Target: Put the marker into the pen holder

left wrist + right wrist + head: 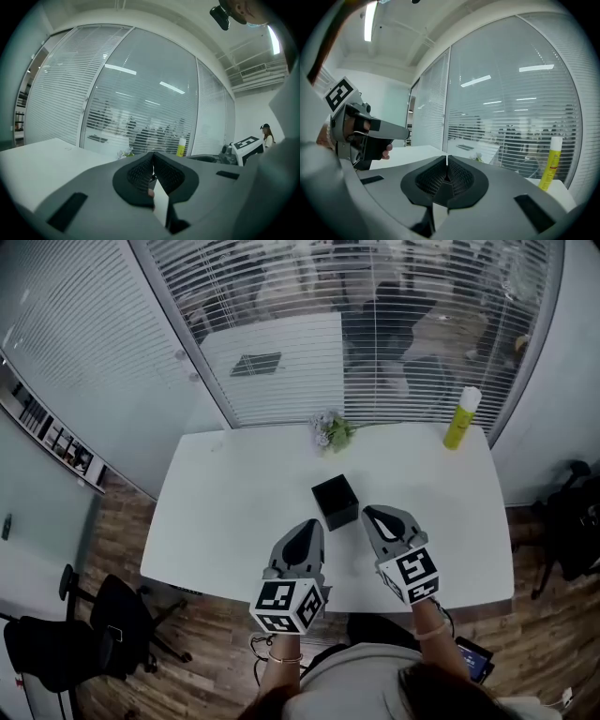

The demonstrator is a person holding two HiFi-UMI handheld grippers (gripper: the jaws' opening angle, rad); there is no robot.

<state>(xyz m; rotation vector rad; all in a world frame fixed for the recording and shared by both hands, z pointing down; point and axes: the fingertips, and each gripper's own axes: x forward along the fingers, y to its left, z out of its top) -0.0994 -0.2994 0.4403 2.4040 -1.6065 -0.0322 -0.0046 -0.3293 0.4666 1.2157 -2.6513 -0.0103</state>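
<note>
1. A white rectangular table (234,493) fills the middle, its far edge against the window wall.
2. On the far side, tall glass panes behind white horizontal slat blinds (375,324) let another office show through, dim, with dark chairs.
3. To the left, a second blind-covered glass wall (84,343) runs at an angle and meets the far panes at a pale post.
4. A brown wood-plank floor (117,521) surrounds the table.
5. A black swivel office chair (66,638) stands near left.
6. A long wall shelf (56,442) hangs far left.
7. A lit ceiling tube lamp (370,21) and a slotted ceiling vent (255,70) sit overhead.
</note>
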